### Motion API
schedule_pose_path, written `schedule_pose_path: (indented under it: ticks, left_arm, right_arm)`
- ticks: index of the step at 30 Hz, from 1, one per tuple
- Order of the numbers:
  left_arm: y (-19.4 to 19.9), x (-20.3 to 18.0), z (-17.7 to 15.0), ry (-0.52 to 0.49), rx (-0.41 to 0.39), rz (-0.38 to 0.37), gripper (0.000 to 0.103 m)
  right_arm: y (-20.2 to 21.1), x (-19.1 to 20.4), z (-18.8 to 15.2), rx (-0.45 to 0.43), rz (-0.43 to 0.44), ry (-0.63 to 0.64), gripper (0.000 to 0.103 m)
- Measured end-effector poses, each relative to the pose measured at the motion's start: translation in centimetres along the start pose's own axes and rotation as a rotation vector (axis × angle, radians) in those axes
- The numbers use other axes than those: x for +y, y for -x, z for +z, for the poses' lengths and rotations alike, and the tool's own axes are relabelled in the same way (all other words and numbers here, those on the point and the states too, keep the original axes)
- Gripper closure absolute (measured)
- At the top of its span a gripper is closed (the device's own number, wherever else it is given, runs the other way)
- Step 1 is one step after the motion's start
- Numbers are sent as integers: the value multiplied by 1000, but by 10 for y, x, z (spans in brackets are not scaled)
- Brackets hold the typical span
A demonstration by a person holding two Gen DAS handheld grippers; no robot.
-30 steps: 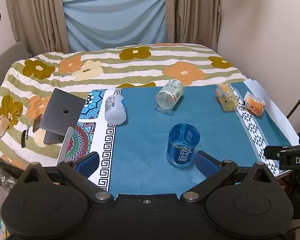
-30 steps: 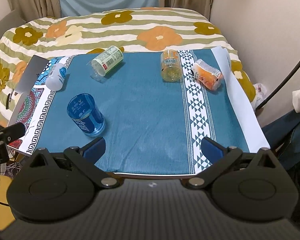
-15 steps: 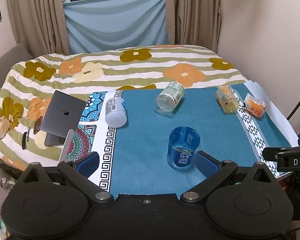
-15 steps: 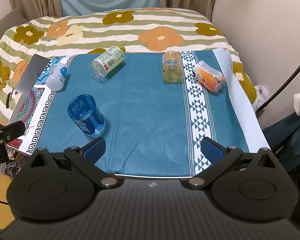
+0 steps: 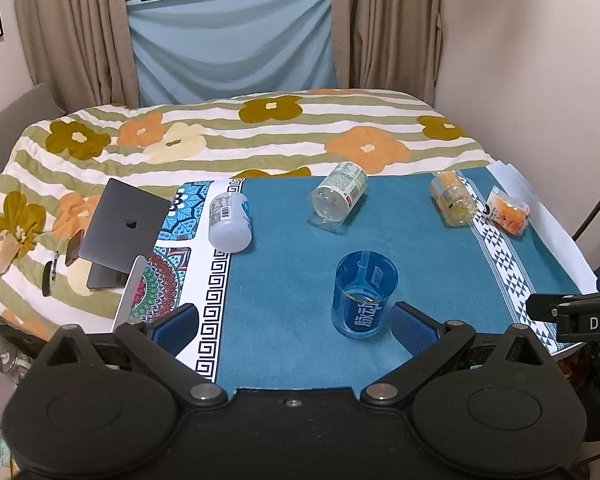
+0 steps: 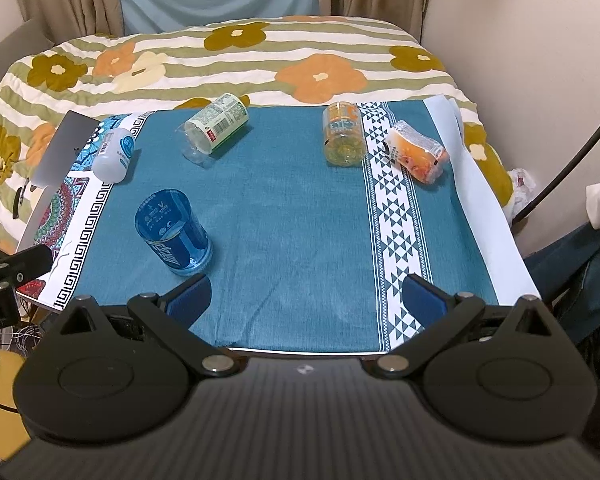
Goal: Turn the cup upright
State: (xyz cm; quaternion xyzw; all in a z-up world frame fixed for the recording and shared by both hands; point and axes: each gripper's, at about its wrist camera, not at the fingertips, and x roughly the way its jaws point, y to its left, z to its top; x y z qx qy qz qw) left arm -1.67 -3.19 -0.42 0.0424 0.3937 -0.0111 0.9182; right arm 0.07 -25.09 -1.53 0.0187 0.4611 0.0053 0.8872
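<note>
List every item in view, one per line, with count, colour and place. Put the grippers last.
Blue transparent plastic cup: 1, blue, upright on the teal cloth, near the front.
White plastic bottle: 1, white, lying on the cloth's patterned left border.
Green-labelled clear cup: 1, clear with a pale green label, lying at back centre.
Orange-labelled clear cup: 1, yellowish, lying at back right.
Orange wrapped packet: 1, orange and white, lying at the right edge.
Grey laptop: 1, grey, part open, on the bedspread at left.
Teal tablecloth: 1, teal with patterned borders, over the table.
Floral bedspread: 1, striped with flowers, behind.
Left gripper: 1, black with blue pads, open, empty.
Right gripper: 1, black with blue pads, open, empty.
</note>
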Motion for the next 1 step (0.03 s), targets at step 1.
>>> schedule_pose_path:
  ticks: [1]
  left_arm:
    - [0, 0, 0, 1, 1, 1, 0]
  right_arm:
    - [0, 0, 0, -2, -1, -1, 0]
